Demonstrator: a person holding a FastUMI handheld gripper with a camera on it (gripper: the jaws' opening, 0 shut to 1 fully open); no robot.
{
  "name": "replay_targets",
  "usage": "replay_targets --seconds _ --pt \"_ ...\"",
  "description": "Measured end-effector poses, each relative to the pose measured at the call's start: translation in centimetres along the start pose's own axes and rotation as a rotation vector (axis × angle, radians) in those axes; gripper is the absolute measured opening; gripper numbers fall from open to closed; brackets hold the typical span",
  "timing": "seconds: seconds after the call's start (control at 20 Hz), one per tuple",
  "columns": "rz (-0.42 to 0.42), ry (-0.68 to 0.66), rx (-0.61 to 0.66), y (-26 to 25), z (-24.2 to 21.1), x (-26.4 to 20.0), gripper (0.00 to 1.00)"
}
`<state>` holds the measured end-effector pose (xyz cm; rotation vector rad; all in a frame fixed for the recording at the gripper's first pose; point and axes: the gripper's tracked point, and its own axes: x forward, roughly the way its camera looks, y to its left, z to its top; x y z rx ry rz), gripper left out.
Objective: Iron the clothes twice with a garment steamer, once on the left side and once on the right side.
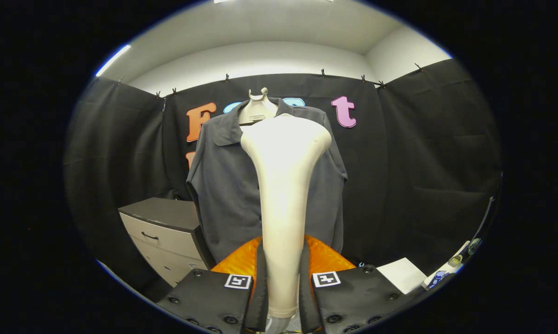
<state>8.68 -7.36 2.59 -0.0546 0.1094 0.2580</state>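
Cream-coloured, the garment steamer (283, 195) stands upright between my tongs (282, 297), both fingers clamped on its handle; its head reaches up before the grey shirt (223, 185) hanging just beyond.

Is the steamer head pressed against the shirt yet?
Cannot tell: the garment steamer, clamped in the gripper, overlaps the gray shirt on its hanger, but contact isn't visible.
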Motion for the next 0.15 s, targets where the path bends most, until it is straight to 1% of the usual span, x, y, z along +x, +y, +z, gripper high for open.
replay_targets --seconds 0.15 --pt "0.0 0.002 0.0 0.07 -0.1 0.1 0.34"
